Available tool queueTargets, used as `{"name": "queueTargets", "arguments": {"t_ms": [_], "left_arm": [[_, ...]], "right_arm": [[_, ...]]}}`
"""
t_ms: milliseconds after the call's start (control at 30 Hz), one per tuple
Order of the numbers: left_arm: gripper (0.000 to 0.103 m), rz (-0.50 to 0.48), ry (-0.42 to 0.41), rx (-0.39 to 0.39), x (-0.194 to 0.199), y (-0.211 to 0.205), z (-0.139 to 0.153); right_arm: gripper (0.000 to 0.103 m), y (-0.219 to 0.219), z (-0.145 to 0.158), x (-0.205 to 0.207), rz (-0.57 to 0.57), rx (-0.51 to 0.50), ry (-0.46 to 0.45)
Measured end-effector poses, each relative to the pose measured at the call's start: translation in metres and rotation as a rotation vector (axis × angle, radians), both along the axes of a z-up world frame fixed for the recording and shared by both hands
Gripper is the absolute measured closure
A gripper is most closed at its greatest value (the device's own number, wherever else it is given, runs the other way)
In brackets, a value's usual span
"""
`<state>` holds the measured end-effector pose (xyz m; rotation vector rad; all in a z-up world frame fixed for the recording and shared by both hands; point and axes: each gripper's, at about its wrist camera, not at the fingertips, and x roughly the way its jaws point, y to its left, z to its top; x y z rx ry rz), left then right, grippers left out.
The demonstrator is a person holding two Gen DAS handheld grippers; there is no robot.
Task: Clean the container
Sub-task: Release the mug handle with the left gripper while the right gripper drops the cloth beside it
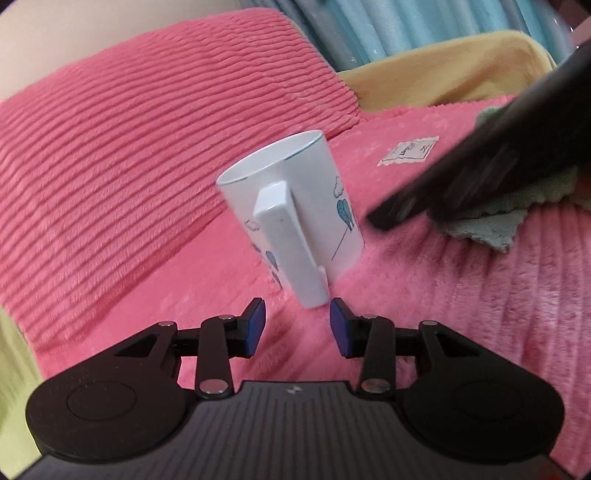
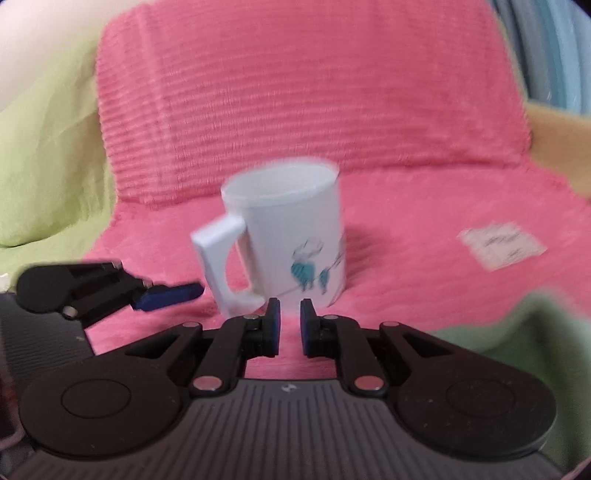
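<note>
A white mug with blue balloon prints stands upright on a pink fluffy blanket, its flat handle turned toward my left gripper. That gripper is open and sits just short of the handle's lower end, touching nothing. In the right wrist view the mug is ahead, handle to the left. My right gripper has only a narrow gap between its pads, with nothing in it. From the left wrist view the right gripper shows as a dark blur above a grey-green cloth to the right of the mug.
A ribbed pink cushion rises behind the mug. A white label is sewn on the blanket to the right. A yellow cover and blue curtains are behind; lime-green fabric is at the left.
</note>
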<state>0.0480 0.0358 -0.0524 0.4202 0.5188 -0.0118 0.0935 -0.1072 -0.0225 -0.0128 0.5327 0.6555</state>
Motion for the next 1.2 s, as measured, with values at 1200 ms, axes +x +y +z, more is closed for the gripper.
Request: {"name": "queueTargets", "arguments": {"t_ms": [1200], "left_arm": [[0.033,-0.062,0.097,-0.271,-0.017,-0.015,0.001]], "right_arm": [[0.093,-0.029,-0.011,0.052,-0.253,-0.426,-0.205]]}}
